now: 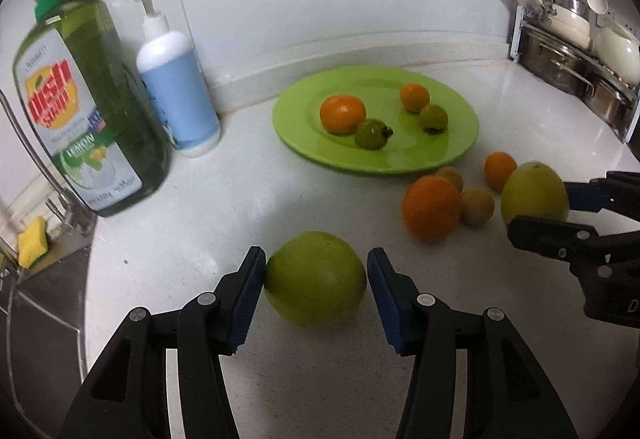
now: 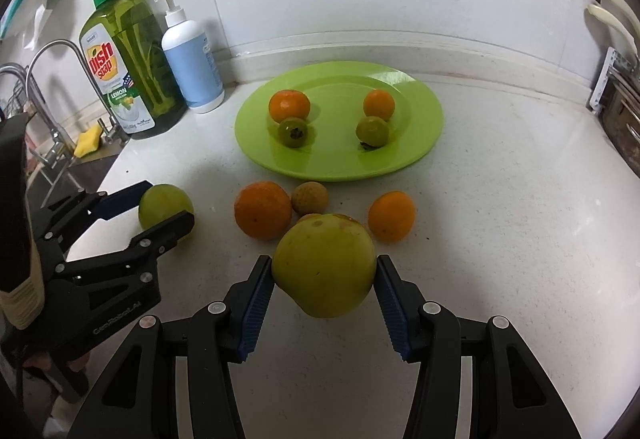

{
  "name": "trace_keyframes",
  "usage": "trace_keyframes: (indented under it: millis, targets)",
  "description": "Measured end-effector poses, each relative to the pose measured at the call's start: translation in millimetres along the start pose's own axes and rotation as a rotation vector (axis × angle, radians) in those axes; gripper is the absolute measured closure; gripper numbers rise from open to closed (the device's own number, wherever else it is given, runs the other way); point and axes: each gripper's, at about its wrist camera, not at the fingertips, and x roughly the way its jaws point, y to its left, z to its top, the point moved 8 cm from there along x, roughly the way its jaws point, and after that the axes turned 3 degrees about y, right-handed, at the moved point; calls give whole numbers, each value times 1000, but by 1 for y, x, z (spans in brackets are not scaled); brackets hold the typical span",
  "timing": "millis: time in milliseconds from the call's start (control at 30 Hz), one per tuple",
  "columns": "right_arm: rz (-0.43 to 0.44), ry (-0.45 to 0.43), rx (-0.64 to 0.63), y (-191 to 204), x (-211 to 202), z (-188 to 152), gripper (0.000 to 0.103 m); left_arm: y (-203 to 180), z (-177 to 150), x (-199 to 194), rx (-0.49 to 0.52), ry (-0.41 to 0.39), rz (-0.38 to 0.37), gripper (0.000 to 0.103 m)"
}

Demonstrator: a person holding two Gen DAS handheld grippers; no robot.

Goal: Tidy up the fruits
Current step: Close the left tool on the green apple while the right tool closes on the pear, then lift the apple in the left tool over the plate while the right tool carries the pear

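While both grippers are reaching over a white counter, a green plate [image 2: 420, 143] is sitting near the back wall and serving as the reference for everything else. Already lying on the plate are two small oranges and two small green fruits.

Nearer the cameras than the plate, the right gripper [image 2: 324, 281] is holding a large yellow-green fruit [image 2: 325, 265]; its jaws are pressing against the fruit's two sides, and the fruit appears to be riding just off the counter. Between this fruit and the plate, a large orange [image 2: 263, 209], a small orange [image 2: 391, 215] and a brownish round fruit [image 2: 309, 198] are waiting loose on the counter.

To the plate's front left, the left gripper [image 1: 316, 277] is straddling a second green fruit [image 1: 315, 277]. Its jaws are standing apart: the left pad is touching the skin, while the right pad is showing a narrow gap, so the grip is not yet closing firmly.

These big fruits are looking firm, smooth-skinned and fairly heavy, so they are likely to roll or slip. Gripping across the widest middle, with pads level, is seeming safest.

To the plate's left, a dish soap bottle [image 2: 120, 67] and a white pump bottle [image 2: 192, 59] are standing.
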Motion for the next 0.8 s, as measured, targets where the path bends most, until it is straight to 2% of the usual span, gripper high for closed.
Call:
trace_keyframes:
  millis: [433,800]
  targets:
    - [23,-2,0,6,2,5,51,0,-4,-5,-52,18,-43,53]
    - [36,-25,14,2,-9,7,51,-4,15,-26,-60,-16,-51,53]
